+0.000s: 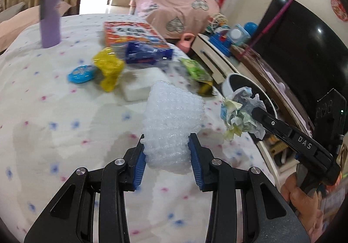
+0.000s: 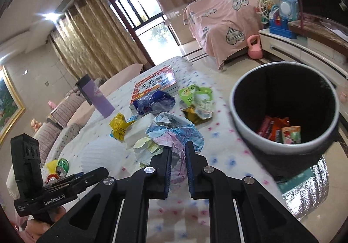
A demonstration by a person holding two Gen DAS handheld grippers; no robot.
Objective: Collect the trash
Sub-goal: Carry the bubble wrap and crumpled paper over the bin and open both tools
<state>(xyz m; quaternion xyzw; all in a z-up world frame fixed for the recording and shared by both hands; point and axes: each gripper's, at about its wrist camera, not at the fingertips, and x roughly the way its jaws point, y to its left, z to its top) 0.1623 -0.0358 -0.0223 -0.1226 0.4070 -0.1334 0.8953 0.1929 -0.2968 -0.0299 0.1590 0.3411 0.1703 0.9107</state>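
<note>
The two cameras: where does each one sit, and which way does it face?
Left wrist: on the left gripper, facing across the table; it holds bubble wrap; the right gripper and a hand show.
Right wrist: on the right gripper, holding crumpled paper, facing the bin; the left gripper's body shows.
Shared: book, purple bottle, bin.

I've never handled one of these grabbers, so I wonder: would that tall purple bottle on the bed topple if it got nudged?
Probably, yes. The purple bottle stands tall and narrow on the soft bedcover, an uneven base, so a push near its dark cap would likely tip it. Its smooth sides might also slip between flat tool pads. Its weight can't be judged.
</note>
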